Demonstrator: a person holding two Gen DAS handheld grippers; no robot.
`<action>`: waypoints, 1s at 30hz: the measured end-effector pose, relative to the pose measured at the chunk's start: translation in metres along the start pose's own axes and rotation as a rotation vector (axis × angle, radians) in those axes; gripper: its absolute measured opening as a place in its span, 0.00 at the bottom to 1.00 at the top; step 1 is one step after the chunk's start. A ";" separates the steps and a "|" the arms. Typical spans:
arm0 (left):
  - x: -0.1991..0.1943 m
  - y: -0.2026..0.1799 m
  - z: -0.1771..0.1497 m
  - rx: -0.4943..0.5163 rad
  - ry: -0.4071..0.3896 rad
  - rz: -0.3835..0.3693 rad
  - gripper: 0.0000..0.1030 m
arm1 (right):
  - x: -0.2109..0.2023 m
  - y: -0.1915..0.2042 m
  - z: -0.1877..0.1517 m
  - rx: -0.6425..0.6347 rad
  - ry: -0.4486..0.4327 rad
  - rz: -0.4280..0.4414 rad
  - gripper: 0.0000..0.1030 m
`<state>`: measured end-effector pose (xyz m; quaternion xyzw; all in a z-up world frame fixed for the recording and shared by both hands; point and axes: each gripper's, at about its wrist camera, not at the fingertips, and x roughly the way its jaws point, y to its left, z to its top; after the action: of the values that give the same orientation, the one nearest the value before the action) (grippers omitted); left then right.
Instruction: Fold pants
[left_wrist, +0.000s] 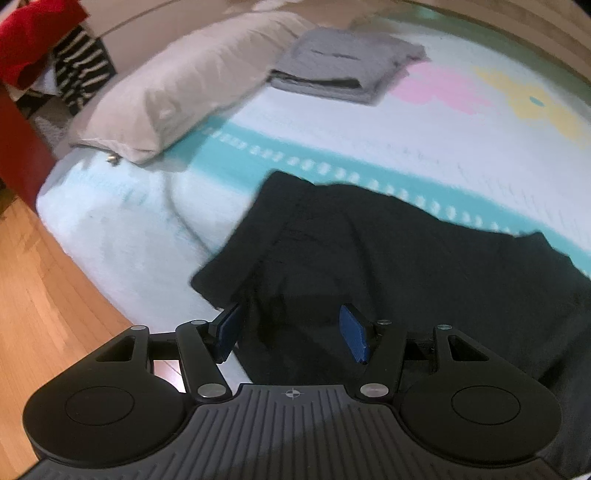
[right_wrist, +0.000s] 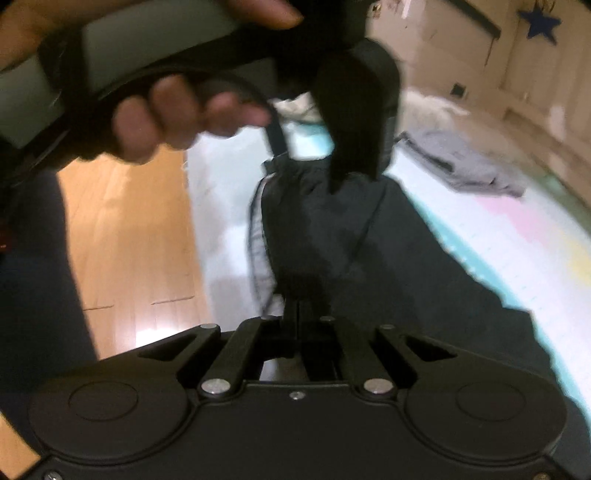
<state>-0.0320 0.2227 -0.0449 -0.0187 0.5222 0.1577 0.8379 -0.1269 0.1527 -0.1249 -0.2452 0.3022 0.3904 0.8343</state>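
— Where do we see the black fabric pants?
— Spread on the pale patterned bedspread, lower centre of frame.
— Our grippers?
— Left gripper wide apart above them; right gripper pinched shut on their fabric.

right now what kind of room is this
Most likely a bedroom: black pants lie on a bed covered by a pastel blanket, with a pillow at one end and folded grey clothes beyond.
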 end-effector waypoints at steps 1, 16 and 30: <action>0.004 -0.005 -0.001 0.017 0.012 -0.003 0.54 | 0.004 0.003 -0.002 -0.010 0.008 -0.002 0.04; 0.042 -0.012 -0.007 0.014 0.055 0.046 0.66 | -0.023 -0.045 -0.004 0.120 0.017 0.068 0.14; 0.037 -0.016 -0.009 0.046 0.048 0.070 0.66 | 0.011 -0.235 -0.014 0.492 0.051 -0.193 0.29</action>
<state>-0.0199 0.2146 -0.0840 0.0151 0.5458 0.1744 0.8194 0.0624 0.0141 -0.1013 -0.0725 0.3841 0.2175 0.8944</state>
